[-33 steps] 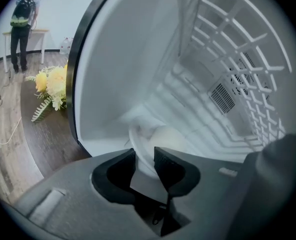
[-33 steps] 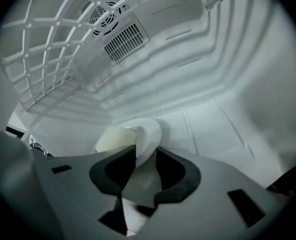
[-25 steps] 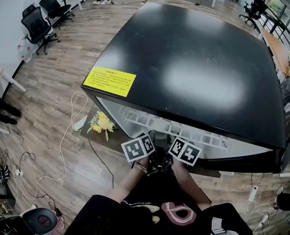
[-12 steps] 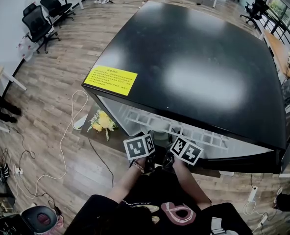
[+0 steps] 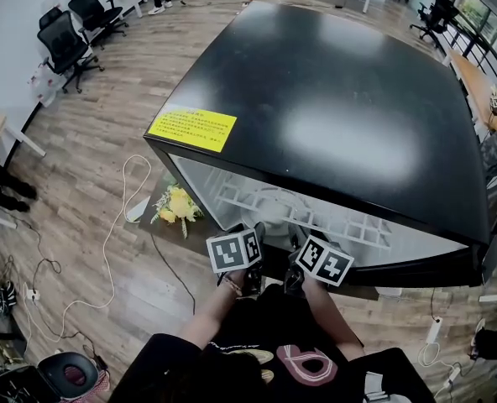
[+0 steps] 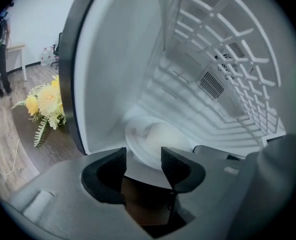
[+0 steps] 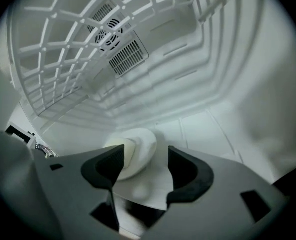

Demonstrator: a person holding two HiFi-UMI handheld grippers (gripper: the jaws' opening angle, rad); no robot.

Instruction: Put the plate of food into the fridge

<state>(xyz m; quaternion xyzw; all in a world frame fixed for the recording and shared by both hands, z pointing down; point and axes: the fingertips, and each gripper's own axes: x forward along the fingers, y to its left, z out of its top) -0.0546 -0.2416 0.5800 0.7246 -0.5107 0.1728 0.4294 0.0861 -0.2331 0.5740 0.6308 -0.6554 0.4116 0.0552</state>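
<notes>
wood-plank office floor [image 5: 89, 141] surrounds a black fridge [image 5: 332, 116] seen from above, with a yellow label [image 5: 191, 129] near one corner of its top. office chairs [image 5: 68, 32] stand well away at the far left. a white cable [image 5: 110, 242] loops across the floor, and a bunch of yellow flowers [image 5: 175, 208] lies just beside the fridge's open front.

inside, the fridge is white, with a wire shelf [image 7: 63, 49] overhead and a slotted vent [image 7: 125, 56] in the back wall. the plate of food [image 6: 155, 139] sits on the fridge's white bottom, close to the opening. it is a white plate carrying a pale rounded lump, with a yellowish piece at one side in the right gripper view.

the left hand-held gripper [image 6: 144, 156] is released, its dark jaws apart with nothing clamped. the plate lies just beyond the tips, showing in the gap between them and slightly toward the right jaw. the right hand-held gripper [image 7: 145, 156] is likewise released, jaws spread. from its side the plate sits just past the tips, toward the left jaw and partly behind it. so the plate lies ahead of both and between them. whether either jaw touches the rim cannot be told.

in the head view both hand-held grippers are side by side at the fridge's opening, marker cubes up.
</notes>
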